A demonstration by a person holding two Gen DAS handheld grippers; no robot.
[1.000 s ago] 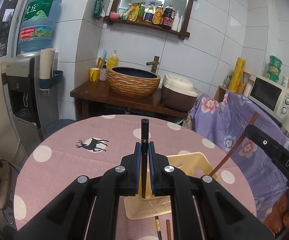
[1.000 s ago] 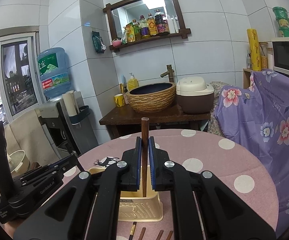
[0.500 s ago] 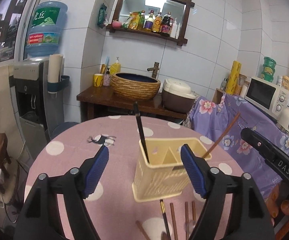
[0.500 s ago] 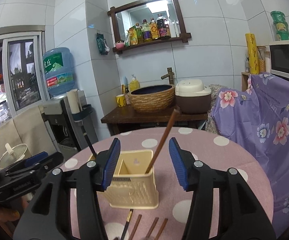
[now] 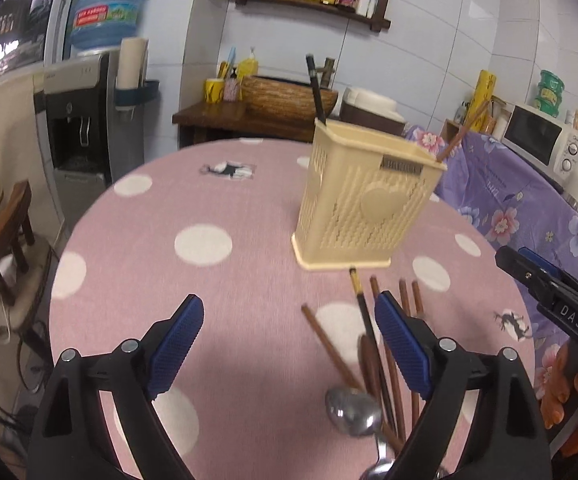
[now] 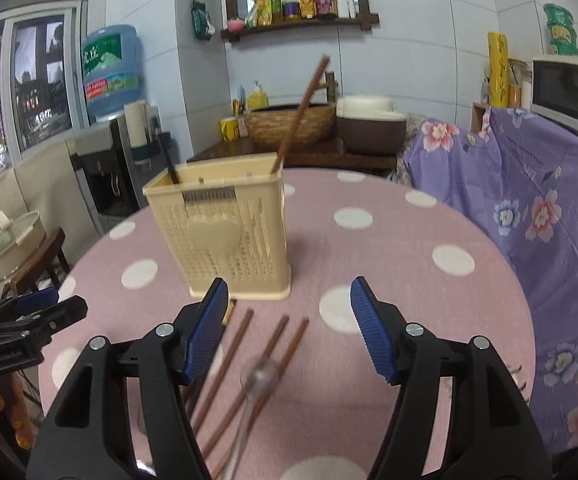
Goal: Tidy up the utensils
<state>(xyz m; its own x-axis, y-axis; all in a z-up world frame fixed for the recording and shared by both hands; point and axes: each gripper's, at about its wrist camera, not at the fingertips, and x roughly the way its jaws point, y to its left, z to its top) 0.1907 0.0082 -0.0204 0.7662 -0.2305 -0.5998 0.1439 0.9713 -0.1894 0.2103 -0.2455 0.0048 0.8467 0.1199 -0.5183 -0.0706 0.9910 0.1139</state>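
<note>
A cream perforated utensil holder (image 5: 365, 200) stands on the pink dotted table; it also shows in the right wrist view (image 6: 221, 236). A black chopstick (image 5: 315, 88) leans in its left side and a brown chopstick (image 6: 303, 108) in its right side. In front of the holder lie several brown chopsticks (image 6: 237, 356), a black chopstick (image 5: 365, 320) and a metal spoon (image 5: 353, 408). My left gripper (image 5: 289, 344) is open and empty, low over the table left of the loose utensils. My right gripper (image 6: 289, 328) is open and empty, above the loose chopsticks and a spoon (image 6: 259, 376).
The round table (image 5: 169, 216) has a pink cloth with white dots. A purple floral cloth (image 6: 529, 184) covers furniture to the right. A water dispenser (image 5: 89, 100) and a stool (image 5: 5, 232) stand to the left. A basin and rice cooker sit on a wooden counter behind.
Both grippers let go of their chopsticks, which now stand in the holder. Both have opened wide, pulled back and dropped low toward the loose utensils.
</note>
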